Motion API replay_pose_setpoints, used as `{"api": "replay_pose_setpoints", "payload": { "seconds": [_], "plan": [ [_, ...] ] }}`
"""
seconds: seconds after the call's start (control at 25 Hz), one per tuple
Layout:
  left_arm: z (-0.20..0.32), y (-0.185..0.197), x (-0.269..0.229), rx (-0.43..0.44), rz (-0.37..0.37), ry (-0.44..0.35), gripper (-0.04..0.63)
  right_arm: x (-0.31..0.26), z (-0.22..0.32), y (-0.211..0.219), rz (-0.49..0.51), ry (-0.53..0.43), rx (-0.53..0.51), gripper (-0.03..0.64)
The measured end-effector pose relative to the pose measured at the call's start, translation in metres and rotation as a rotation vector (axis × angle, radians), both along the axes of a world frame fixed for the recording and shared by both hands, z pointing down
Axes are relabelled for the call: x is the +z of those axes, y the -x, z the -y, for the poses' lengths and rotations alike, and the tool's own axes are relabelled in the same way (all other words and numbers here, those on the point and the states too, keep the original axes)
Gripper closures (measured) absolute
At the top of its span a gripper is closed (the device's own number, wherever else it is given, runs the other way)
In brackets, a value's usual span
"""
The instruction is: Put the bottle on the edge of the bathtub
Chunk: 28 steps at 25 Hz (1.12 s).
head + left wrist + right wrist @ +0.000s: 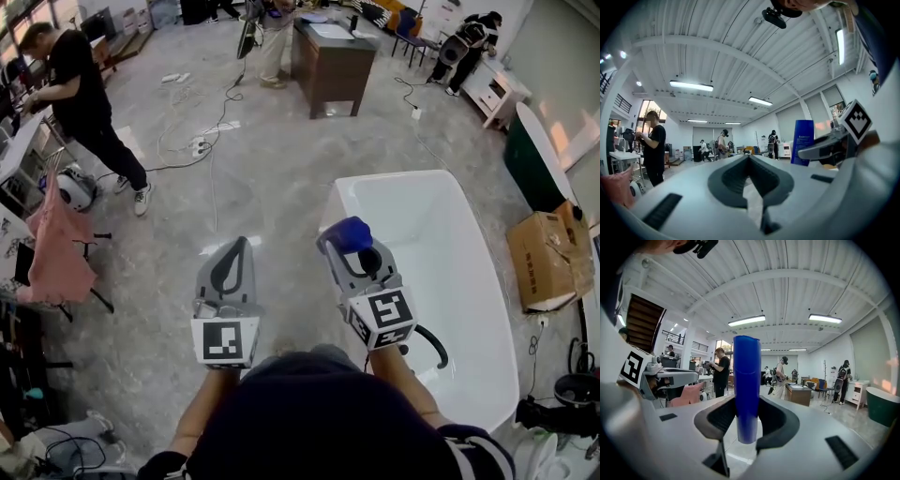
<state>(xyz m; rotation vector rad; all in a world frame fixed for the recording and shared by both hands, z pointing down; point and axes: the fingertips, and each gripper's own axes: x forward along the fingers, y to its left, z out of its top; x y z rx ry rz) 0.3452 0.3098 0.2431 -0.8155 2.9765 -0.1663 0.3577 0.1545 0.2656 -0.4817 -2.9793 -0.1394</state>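
A tall blue bottle [349, 232] stands upright between the jaws of my right gripper [343, 246], which is shut on it. In the right gripper view the blue bottle [746, 385] fills the gap, pressed from both sides by the dark pads. That gripper hovers over the near left rim of the white bathtub [394, 175]. My left gripper [238, 247] is held beside it over the floor, jaws shut with nothing between them; its tips meet in the left gripper view [749, 157]. The bottle [802, 142] also shows to the right there.
A cardboard box [544, 258] and a dark green tub [532, 159] lie right of the bathtub. A black hose [433, 343] curls on its near rim. Cables [202, 141] trail across the floor; a brown desk [330, 70] and several people stand farther off. A pink cloth [56, 246] hangs at left.
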Motion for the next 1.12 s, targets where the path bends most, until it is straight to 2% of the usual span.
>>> {"api": "replay_pose_setpoints", "payload": {
  "seconds": [0.52, 0.68, 1.12],
  "plan": [
    [0.000, 0.063, 0.011, 0.002, -0.036, -0.002, 0.594, 0.000, 0.014, 0.067, 0.003, 0.014, 0.033, 0.457],
    [-0.003, 0.083, 0.013, -0.014, -0.020, 0.004, 0.594, -0.005, 0.019, 0.089, 0.016, 0.011, 0.034, 0.456],
    [0.028, 0.187, 0.007, -0.004, -0.023, -0.015, 0.594, -0.003, 0.047, 0.190, 0.012, 0.016, 0.047, 0.457]
  ]
}}
